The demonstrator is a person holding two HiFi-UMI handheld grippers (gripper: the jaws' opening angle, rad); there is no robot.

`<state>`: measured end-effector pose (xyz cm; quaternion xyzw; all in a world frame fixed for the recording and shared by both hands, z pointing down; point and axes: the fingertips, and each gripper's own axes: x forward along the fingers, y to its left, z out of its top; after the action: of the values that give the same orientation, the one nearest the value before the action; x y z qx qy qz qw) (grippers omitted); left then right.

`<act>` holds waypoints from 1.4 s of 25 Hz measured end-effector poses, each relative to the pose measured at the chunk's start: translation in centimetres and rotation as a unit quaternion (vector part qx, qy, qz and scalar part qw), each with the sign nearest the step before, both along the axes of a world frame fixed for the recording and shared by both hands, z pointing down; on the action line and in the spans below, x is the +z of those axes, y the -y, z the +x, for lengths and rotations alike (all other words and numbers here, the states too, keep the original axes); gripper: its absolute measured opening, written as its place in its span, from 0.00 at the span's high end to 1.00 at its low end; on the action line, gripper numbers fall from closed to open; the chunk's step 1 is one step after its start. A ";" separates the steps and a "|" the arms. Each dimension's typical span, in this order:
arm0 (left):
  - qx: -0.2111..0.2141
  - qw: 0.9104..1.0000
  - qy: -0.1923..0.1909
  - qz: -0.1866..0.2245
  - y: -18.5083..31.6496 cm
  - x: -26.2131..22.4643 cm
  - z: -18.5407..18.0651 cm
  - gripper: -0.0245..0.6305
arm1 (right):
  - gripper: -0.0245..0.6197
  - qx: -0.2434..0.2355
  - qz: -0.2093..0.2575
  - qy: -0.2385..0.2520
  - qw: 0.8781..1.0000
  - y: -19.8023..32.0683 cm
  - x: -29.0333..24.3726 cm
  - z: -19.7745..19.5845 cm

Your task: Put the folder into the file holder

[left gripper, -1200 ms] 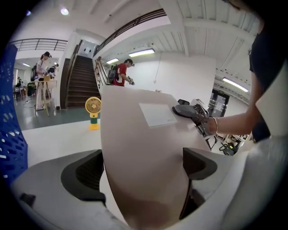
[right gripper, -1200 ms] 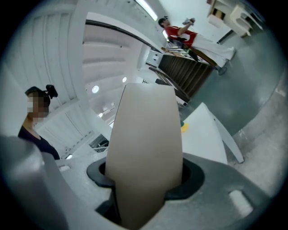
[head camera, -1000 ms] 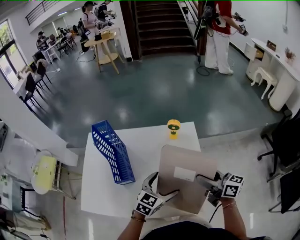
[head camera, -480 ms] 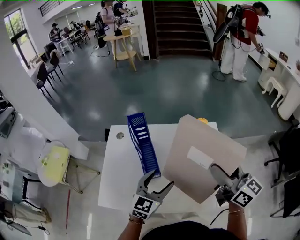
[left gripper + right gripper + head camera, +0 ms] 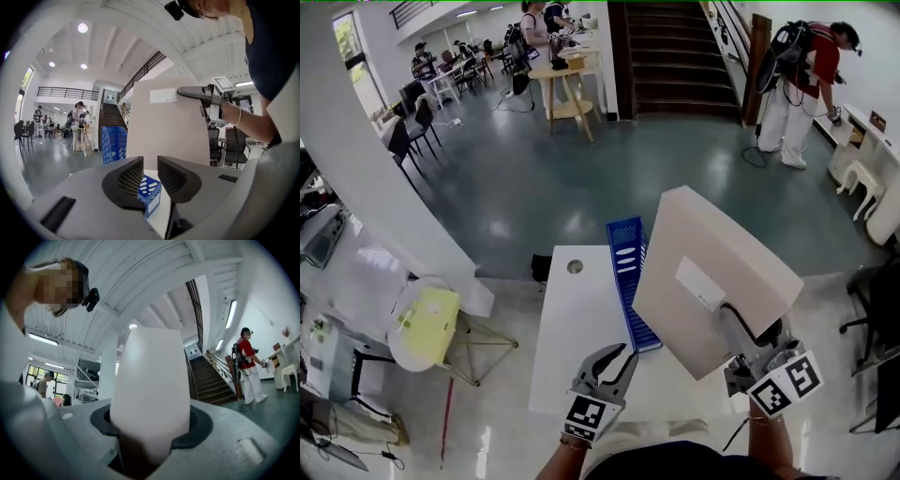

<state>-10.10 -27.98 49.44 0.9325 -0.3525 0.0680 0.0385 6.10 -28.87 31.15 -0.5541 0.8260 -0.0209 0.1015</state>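
Nearest, at the front edge of the table (image 5: 581, 328): has taken the left gripper (image 5: 617, 360) off the folder (image 5: 712, 272) and is closing its jaws. Only a narrow gap left between the pads, and nothing in it. Looking along those jaws, just air, then the table and the blue file holder (image 5: 628, 267) beyond.

Just to the right: clamps the folder's lower corner in the right gripper (image 5: 742, 323). Jaws held partly apart by the thick cover, pressing on both of its faces. So carries the folder with one gripper alone, where a second ago had the left one at its edge too.

Further out: has raised the folder from low over the table's near edge. Now hangs clear in the air, tilted, labelled face up, beside the file holder and hiding part of its right side. Not yet touching it, as far as can be told.

Means the pick-up looks finished and the carry under way. Still to come: turning the folder edge-down, lining it up with the holder's open top, lowering it in. With a corner grip only, likely to swing. Leaves the left gripper free to steady the holder.

Farthest: across the floor, a person (image 5: 806, 89) by the stairs (image 5: 675, 56), well apart from all this.
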 end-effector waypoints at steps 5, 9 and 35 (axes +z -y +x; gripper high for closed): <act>-0.001 1.000 -0.018 0.006 0.1 -1.1 -2.6 0.96 | 0.56 0.030 0.017 -0.068 0.997 1.2 0.2 -4.3; 0.003 1.000 -0.028 0.006 -0.3 -1.8 -4.8 0.96 | 0.56 0.055 0.022 -0.078 0.995 1.9 0.2 -6.7; -0.024 0.999 -0.030 0.018 3.7 -0.7 -12.7 0.96 | 0.55 0.172 0.076 -0.082 0.979 8.6 7.0 -12.5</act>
<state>-22.79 -31.70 48.73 0.9258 -0.3750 0.0330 0.0343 -6.38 -37.45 38.11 -0.6781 0.7233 0.1047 0.0775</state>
